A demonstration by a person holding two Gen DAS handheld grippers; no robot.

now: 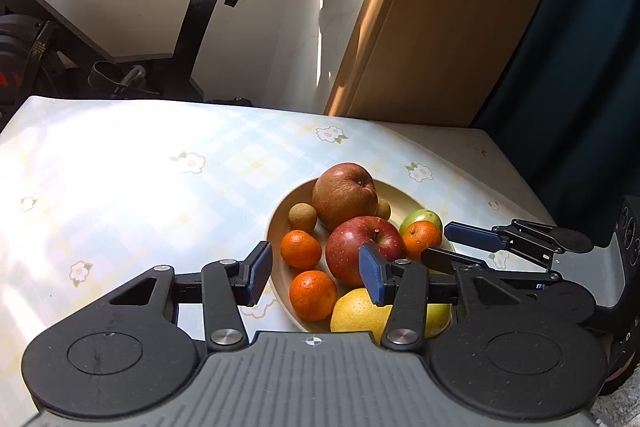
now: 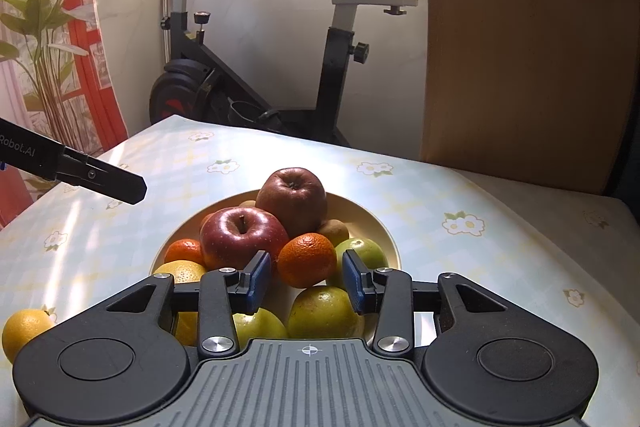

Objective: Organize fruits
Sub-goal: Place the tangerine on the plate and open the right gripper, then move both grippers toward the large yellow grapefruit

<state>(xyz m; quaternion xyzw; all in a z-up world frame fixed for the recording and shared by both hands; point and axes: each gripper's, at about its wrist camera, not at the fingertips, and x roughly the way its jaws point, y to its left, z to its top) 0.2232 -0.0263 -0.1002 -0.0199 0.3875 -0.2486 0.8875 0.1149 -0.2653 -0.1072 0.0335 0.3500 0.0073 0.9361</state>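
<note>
The bowl [image 2: 384,227] stands on the worktop [image 2: 500,239], heaped with apples, mandarins and green fruit; one lemon [image 2: 26,333] lies outside it on the worktop, near the left edge of the right wrist view. The right gripper [image 2: 306,277] is held over the near side of the bowl with its jaws apart, a mandarin [image 2: 307,259] framed between them but not pressed. The left gripper [image 1: 314,273] hangs over the bowl's left side, jaws apart and empty.

The step in hand is judged to be a pick or release of that mandarin. For a pick, the pads should be brought level with the widest part of the fruit and closed gently, since it rests against the red apple [image 2: 240,233] and may roll or disturb the heap. The lift is best made straight up.

The bottom of the bowl is hidden by fruit, the nearest green fruits are cut off by the gripper body, and whether the pads touch the mandarin cannot be told.
</note>
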